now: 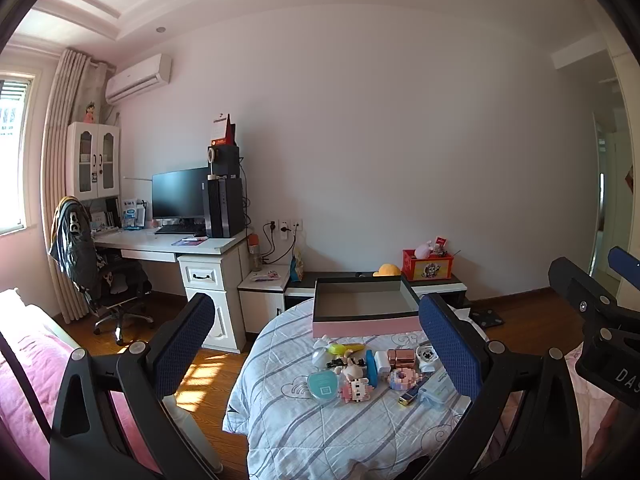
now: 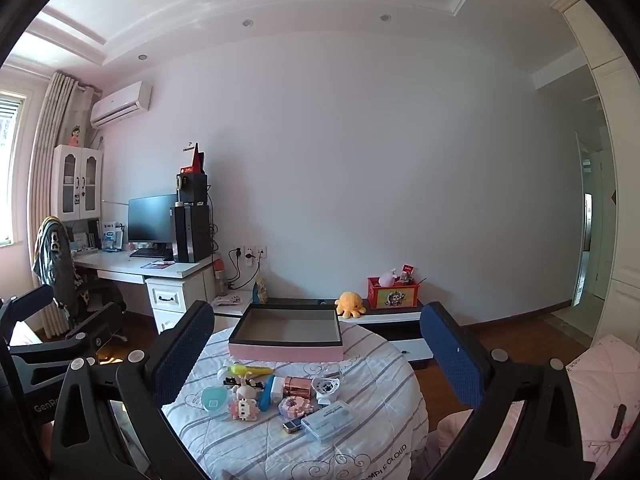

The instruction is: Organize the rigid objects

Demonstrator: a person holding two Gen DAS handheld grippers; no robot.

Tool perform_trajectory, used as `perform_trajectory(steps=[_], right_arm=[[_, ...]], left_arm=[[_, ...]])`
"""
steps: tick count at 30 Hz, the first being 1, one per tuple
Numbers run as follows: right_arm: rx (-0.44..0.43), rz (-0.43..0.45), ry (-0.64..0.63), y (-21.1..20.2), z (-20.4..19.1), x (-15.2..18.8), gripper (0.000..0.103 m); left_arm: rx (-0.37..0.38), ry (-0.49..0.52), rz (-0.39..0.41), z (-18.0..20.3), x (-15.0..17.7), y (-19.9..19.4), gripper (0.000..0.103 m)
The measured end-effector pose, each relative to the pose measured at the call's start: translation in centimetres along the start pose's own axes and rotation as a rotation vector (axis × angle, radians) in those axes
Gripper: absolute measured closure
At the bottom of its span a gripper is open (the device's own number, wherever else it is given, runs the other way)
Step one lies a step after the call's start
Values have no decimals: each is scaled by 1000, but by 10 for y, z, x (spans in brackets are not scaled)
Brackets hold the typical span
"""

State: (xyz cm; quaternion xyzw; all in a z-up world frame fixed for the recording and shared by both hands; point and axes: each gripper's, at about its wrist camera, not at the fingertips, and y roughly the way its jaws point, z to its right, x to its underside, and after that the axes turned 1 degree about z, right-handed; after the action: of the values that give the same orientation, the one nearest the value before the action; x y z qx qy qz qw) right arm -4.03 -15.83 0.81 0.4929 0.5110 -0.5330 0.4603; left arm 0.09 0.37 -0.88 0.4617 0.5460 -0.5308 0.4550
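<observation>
Toys (image 2: 276, 396) crowd together before the pink box (image 2: 286, 350), overlapping; both tools (image 1: 316, 344) (image 2: 316, 356) gape empty.

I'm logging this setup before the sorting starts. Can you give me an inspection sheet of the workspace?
Surface: round table under a striped quilted cover.
Job's things: open pink-sided box, empty, at the far side; small items in a loose cluster in front of it, including a yellow toy, teal round case, rose-gold case, clear plastic box.
Clutter: nothing seen beyond the cluster.
Grippers: left gripper and right gripper both open, empty, above the table.
Cables: plugs and cords at the wall sockets.
Surroundings: desk with monitor, office chair, orange plush octopus, red storage box.
</observation>
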Motion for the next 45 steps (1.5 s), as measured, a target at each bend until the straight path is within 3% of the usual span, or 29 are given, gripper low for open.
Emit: perform_trajectory(steps=[18, 45], right_arm=[[8, -2, 19, 9, 4, 1, 0], [-9, -53, 34, 78, 17, 19, 0]], left_arm=[[16, -9, -4, 1, -3, 10, 0], [19, 8, -65, 7, 12, 89, 0]])
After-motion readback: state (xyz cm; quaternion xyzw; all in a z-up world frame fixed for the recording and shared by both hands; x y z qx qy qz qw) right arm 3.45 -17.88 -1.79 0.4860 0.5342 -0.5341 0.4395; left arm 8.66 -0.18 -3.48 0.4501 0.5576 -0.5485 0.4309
